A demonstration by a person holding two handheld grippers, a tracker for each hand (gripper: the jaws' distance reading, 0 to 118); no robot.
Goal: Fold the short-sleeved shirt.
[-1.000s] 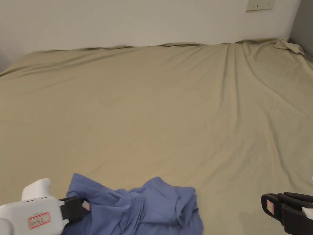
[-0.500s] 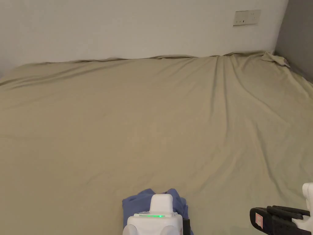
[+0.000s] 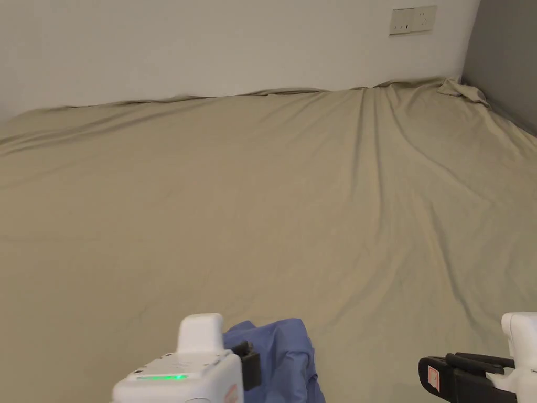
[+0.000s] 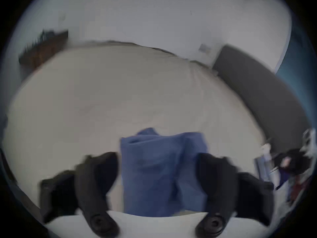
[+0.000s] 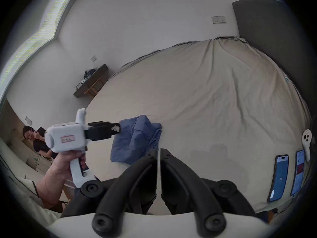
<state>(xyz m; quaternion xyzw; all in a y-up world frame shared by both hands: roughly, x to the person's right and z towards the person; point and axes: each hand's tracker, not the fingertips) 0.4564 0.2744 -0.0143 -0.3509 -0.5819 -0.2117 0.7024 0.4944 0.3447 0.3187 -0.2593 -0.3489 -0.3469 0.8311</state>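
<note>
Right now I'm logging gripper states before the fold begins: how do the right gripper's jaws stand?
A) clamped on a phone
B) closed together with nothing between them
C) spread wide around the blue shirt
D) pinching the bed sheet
B: in the right gripper view the right gripper has its jaws meeting at a thin seam, empty, above the bed sheet and apart from the blue shirt.

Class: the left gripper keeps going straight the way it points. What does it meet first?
Most likely the blue shirt: the left gripper stands open with the cloth between its jaws, right ahead. Beyond lies bare bed sheet. That view is blurred, so contact is unclear.
</note>
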